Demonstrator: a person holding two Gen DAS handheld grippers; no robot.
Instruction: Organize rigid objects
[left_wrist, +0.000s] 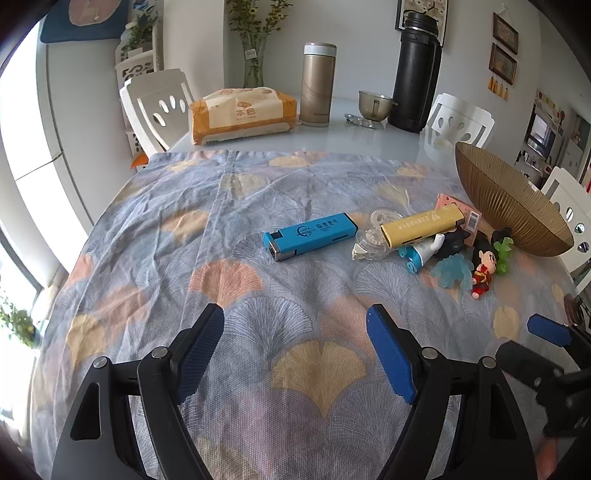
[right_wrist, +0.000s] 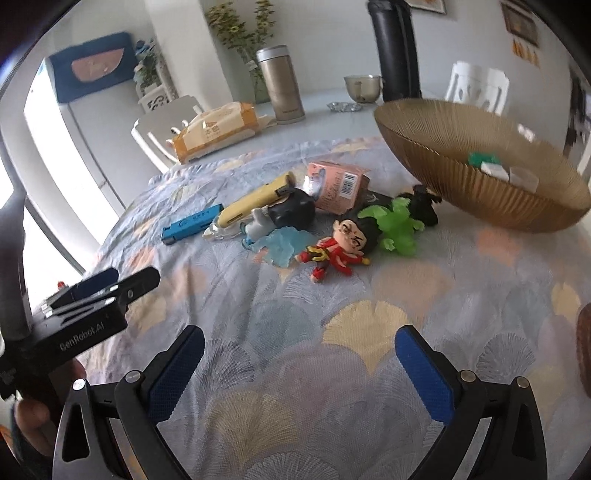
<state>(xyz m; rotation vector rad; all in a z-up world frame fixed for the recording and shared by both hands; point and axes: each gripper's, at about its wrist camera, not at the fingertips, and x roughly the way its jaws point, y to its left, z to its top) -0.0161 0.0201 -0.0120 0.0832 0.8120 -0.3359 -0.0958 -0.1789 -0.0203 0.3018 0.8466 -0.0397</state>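
Both grippers hang over the patterned cloth with nothing in them: the left gripper has its jaws spread wide, and so does the right gripper. Ahead lies a blue lighter on its own, then a heap with a yellow lighter, a pink box and a red figurine (green toy beside it), next to the ribbed bowl

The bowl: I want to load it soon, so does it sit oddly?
Yes. The ribbed gold bowl sits tilted rather than flat, its near rim lower beside the black figure. It already holds small green and white pieces.
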